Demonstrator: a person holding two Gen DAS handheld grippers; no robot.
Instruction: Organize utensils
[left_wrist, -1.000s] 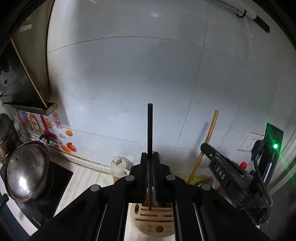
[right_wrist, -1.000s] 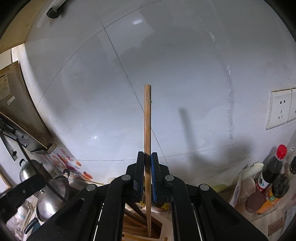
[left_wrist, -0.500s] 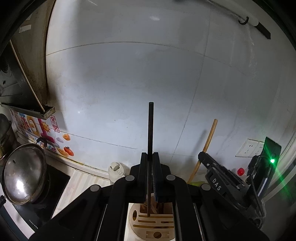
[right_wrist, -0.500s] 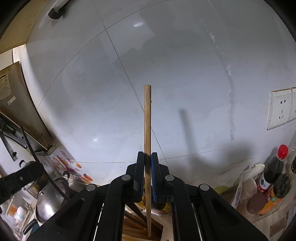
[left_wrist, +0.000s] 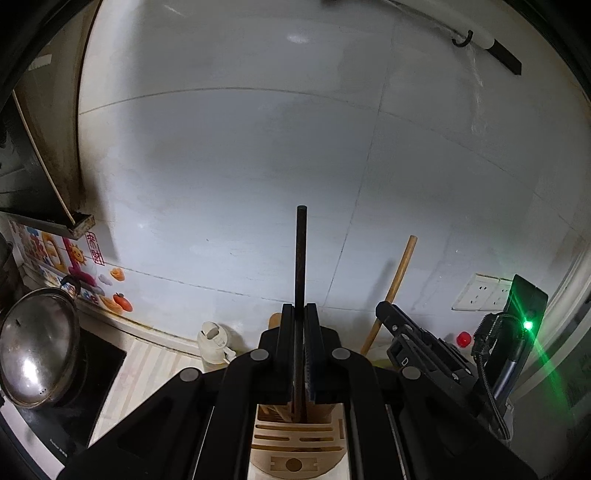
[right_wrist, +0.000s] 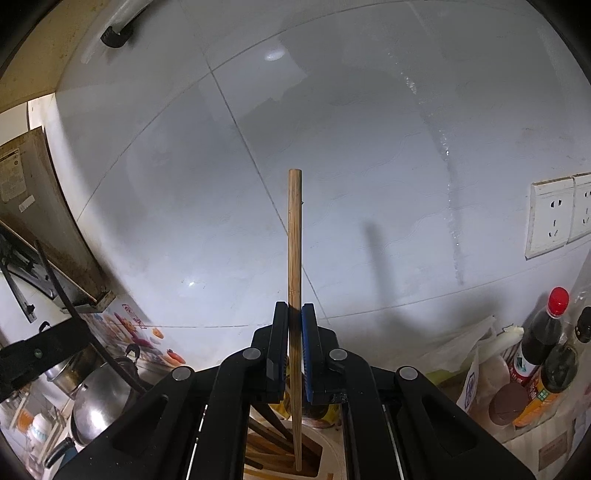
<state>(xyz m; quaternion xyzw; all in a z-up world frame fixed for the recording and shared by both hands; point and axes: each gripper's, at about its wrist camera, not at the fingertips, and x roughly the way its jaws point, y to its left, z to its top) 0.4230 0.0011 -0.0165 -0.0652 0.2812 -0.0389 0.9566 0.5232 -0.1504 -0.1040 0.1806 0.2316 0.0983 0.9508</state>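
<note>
Your left gripper (left_wrist: 300, 325) pinches a thin black chopstick (left_wrist: 300, 266) upright, its lower end over the pale wooden slotted utensil holder (left_wrist: 295, 439) on the light countertop (left_wrist: 147, 369). Your right gripper (right_wrist: 294, 325) clamps a tan bamboo chopstick (right_wrist: 294, 236) upright, its tip down in the holder's open compartment. Behind stands a white tiled wall (left_wrist: 236, 166); a steel pot (left_wrist: 35, 347) sits left, dark sauce bottles (right_wrist: 543, 339) right.

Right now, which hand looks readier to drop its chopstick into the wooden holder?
Hard to call; I'd lean right. The right gripper has its wooden chopstick tip already down in the wooden holder compartment among other sticks. The left gripper has its black chopstick at the opening too.
</note>
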